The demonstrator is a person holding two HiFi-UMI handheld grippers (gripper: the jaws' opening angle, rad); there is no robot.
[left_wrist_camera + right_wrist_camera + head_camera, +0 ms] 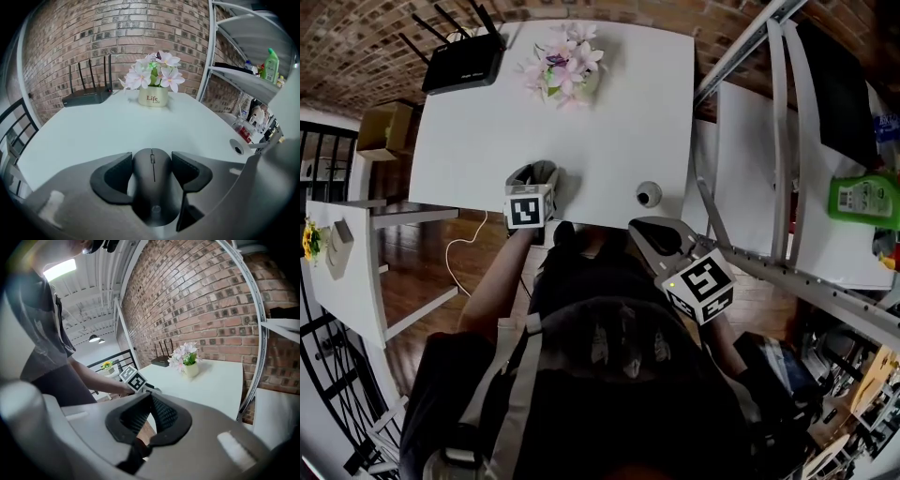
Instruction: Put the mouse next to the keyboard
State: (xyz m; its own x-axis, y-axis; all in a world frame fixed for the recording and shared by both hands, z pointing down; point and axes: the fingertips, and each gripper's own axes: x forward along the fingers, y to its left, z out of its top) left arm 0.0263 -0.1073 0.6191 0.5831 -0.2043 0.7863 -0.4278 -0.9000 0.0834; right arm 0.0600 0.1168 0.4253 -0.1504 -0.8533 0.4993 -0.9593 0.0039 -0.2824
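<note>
At the table's [581,122] near edge, left tongs [152,164] pinch the mouse [152,190], right tongs [150,414] pressed together, empty; next, carrying it to the unseen keyboard.

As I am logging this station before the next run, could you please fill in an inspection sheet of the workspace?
Surface: white table, sparsely set.
Job's things: black mouse in the left gripper; no keyboard seen.
Clutter: router, potted flowers, round cable grommet.
Grippers: left gripper shut on the mouse at the table's near edge; right gripper shut, empty, off the table.
Cables: white cable hanging below the table's near edge.
Surroundings: brick wall, metal shelving, green bottle.
</note>
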